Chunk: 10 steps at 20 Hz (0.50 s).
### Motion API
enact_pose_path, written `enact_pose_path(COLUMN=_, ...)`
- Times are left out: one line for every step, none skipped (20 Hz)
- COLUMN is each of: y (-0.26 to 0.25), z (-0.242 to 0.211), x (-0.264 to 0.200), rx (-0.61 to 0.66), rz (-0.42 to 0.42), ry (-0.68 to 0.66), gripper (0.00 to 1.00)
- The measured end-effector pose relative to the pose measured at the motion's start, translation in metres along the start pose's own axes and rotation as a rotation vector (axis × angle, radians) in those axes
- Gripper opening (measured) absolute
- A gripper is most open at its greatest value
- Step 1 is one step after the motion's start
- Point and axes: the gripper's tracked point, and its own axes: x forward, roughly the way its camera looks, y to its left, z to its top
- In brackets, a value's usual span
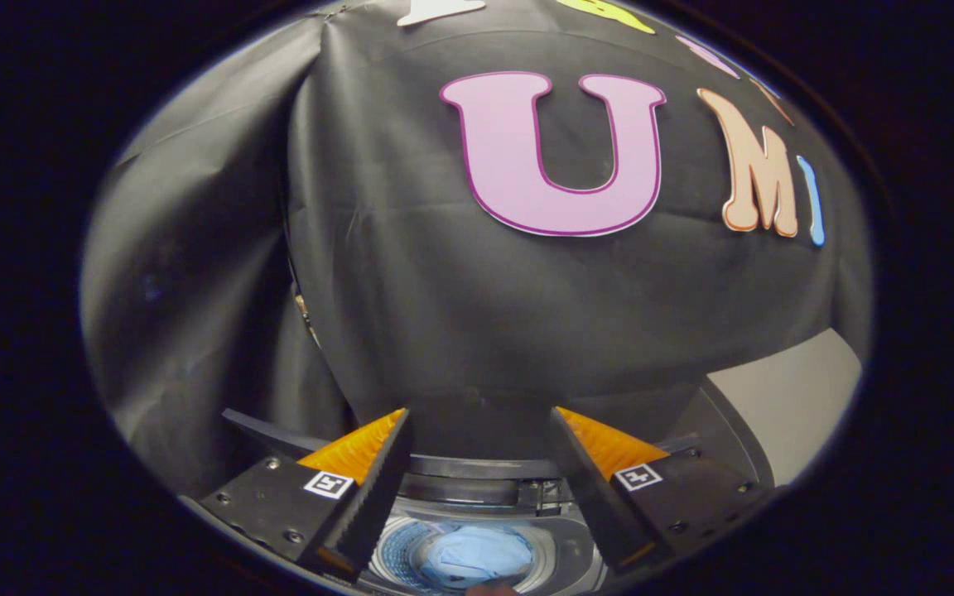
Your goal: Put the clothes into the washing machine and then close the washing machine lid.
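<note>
- Black cloth [460, 331] hangs as the booth's wall ahead of me, with a pale bare patch [783, 397] off to the right behind it.
- Below that, I look down into the washing machine [477, 488]; its round drum opening sits low, between and beneath my fingers.
- The clothes [477, 556], a bundle of light blue fabric, already lie inside the drum, so I judge the loading step done.
- My gripper [477, 422] is spread wide and holds nothing; the fingers stand well apart above the opening, touching neither fabric nor rim.
- What remains is the lid. A dark curved edge [477, 465] runs across just beyond my fingertips at the back of the opening; I take it for the rear rim or the raised lid's hinge side, but I cannot tell which.
- The lid therefore probably lies ahead of and above the drum, so my next reach goes forward and up, not down.
</note>
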Motion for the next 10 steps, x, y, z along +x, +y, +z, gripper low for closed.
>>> enact_pose_path(y=0.0001, z=-0.0002, x=0.0008, rx=-0.001, rz=0.003, ry=0.0, gripper=0.99)
enact_pose_path(y=0.0004, z=0.0002, x=0.0011, rx=0.001, rz=0.007, ry=-0.005, gripper=0.99)
enact_pose_path(y=0.0, z=0.0, x=0.0014, rx=0.001, rz=0.011, ry=-0.002, gripper=0.99)
enact_pose_path(y=-0.0002, z=-0.0009, x=0.0011, rx=0.0, rz=0.017, ry=0.003, gripper=0.99)
enact_pose_path(y=-0.0004, z=-0.0003, x=0.0014, rx=0.003, rz=0.022, ry=0.007, gripper=0.99)
enact_pose_path(y=-0.0003, z=-0.0019, x=0.0016, rx=0.004, rz=0.029, ry=0.014, gripper=0.99)
enact_pose_path(y=-0.0004, z=-0.0014, x=0.0011, rx=0.005, rz=0.035, ry=0.015, gripper=0.99)
enact_pose_path(y=-0.0003, z=-0.0007, x=0.0017, rx=0.005, rz=0.042, ry=0.017, gripper=0.99)
enact_pose_path(y=0.0, z=-0.0004, x=0.0014, rx=0.002, rz=0.049, ry=0.017, gripper=0.98)
enact_pose_path(y=-0.0002, z=-0.0012, x=0.0027, rx=-0.001, rz=0.058, ry=0.026, gripper=0.98)
